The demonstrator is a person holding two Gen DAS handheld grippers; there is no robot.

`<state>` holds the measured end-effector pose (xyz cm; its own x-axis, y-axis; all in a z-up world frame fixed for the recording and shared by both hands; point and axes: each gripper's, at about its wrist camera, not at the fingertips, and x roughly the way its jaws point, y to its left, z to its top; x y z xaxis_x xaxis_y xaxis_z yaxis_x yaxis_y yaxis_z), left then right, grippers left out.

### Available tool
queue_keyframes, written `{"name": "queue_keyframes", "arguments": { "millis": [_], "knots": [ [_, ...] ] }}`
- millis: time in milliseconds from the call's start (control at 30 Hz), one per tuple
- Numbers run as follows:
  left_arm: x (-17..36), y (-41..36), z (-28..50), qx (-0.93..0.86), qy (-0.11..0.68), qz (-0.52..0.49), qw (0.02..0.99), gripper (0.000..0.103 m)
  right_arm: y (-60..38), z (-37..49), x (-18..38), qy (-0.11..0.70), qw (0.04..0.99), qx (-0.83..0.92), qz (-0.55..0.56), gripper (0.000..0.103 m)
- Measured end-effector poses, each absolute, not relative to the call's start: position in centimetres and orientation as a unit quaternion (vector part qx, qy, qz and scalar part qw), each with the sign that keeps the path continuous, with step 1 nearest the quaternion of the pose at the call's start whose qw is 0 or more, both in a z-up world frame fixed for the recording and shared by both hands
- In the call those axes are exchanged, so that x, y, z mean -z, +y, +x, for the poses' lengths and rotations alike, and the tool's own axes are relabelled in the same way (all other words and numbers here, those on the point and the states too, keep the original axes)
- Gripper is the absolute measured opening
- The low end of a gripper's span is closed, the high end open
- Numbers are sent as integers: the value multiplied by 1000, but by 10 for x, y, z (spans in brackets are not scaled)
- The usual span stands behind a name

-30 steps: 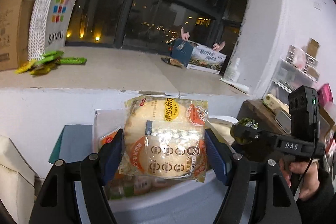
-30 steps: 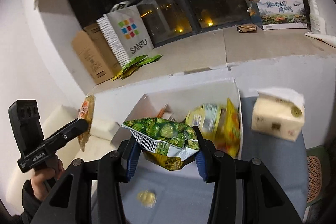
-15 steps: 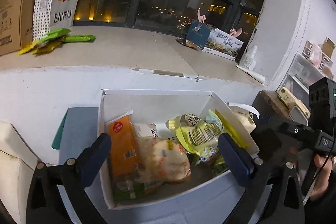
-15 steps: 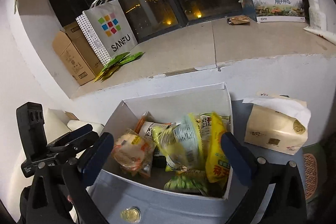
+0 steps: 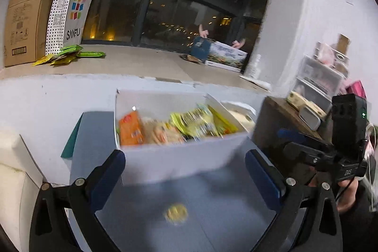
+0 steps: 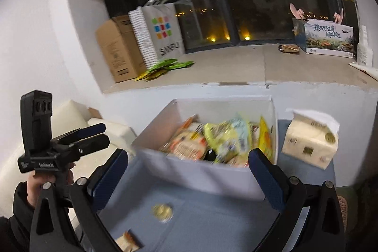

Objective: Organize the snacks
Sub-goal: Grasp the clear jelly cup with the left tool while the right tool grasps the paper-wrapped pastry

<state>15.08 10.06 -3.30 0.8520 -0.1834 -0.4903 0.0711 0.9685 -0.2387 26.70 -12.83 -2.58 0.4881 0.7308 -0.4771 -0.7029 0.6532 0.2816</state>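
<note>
The shopping bag (image 5: 73,13) on the sill reads "SANFU". Both the left gripper (image 5: 184,171) and right gripper (image 6: 187,171) gape wide, holding nothing. Snacks (image 5: 174,128) fill the white box (image 5: 179,157); motion blur hides their labels.

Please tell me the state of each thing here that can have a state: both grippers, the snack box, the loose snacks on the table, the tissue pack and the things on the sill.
left gripper: open, holds nothing
right gripper: open, holds nothing
white box: open-topped, filled with snack packets
round gold snack: loose on table, outside box
small packet: loose on table, at the near edge
tissue pack: opened, tissue sticking out
cardboard carton: flaps open
paper bag: upright
</note>
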Motion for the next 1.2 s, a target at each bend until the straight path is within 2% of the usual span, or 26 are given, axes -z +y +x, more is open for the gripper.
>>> {"name": "queue_keyframes", "arguments": {
  "millis": [200, 633, 700, 767, 833, 1067, 1200],
  "knots": [
    [81, 77, 122, 72, 312, -76, 944, 103, -150, 211, 60, 288, 862, -416, 23, 103],
    [164, 63, 201, 107, 432, -24, 895, 102, -182, 173, 90, 304, 861, -403, 54, 103],
    [172, 64, 210, 115, 442, -21, 889, 93, -183, 169, 92, 308, 859, -406, 56, 103],
    [179, 62, 216, 119, 455, -13, 882, 62, -183, 165, 94, 308, 860, -403, 53, 103],
    [185, 59, 217, 120, 461, 4, 879, 43, -183, 161, 97, 309, 861, -402, 48, 103],
    [172, 62, 204, 128, 433, -1, 892, 41, -181, 158, 100, 315, 859, -403, 41, 103],
    [139, 71, 180, 119, 384, -17, 916, 41, -173, 157, 103, 323, 851, -413, 31, 103]
  ]
}}
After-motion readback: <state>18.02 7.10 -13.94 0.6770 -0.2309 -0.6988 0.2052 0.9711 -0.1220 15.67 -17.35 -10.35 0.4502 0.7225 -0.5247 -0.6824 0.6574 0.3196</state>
